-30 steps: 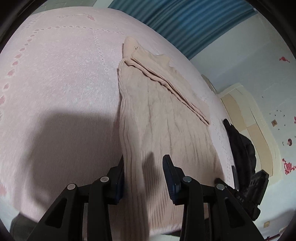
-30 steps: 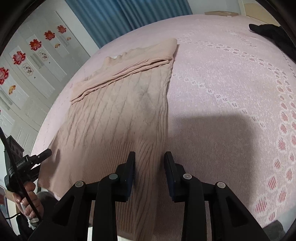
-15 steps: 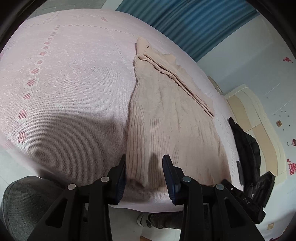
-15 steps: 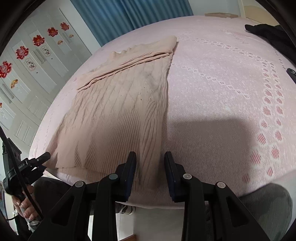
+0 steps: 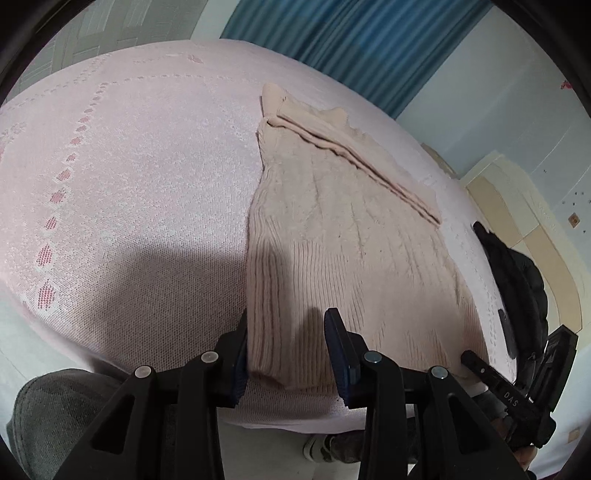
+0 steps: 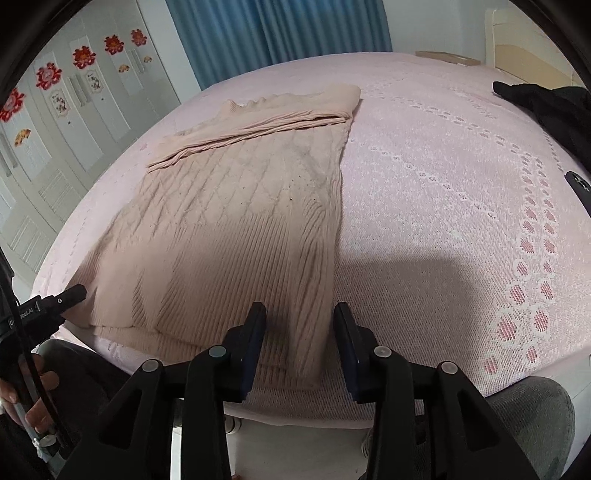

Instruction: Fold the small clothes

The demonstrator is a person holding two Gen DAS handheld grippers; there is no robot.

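Observation:
A beige cable-knit sweater [image 5: 343, 236] lies flat on the pink bedspread [image 5: 129, 177], its sleeves folded across the far end. It also shows in the right wrist view [image 6: 236, 214]. My left gripper [image 5: 288, 347] is open, with the sweater's left hem corner between its fingers near the bed's front edge. My right gripper [image 6: 299, 336] is open, with the right hem corner between its fingers. The cloth lies slack on the bed in both views.
A black garment [image 5: 517, 273] lies on the bed to the right, also in the right wrist view [image 6: 554, 107]. A dark flat object [image 6: 580, 192] lies by it. Blue curtains [image 6: 277, 33] and white wardrobe doors [image 6: 55, 122] stand beyond the bed.
Both grippers have drawn back toward the bed's front edge, and the sweater's hem now lies near that edge. Both stay open around the hem corners.

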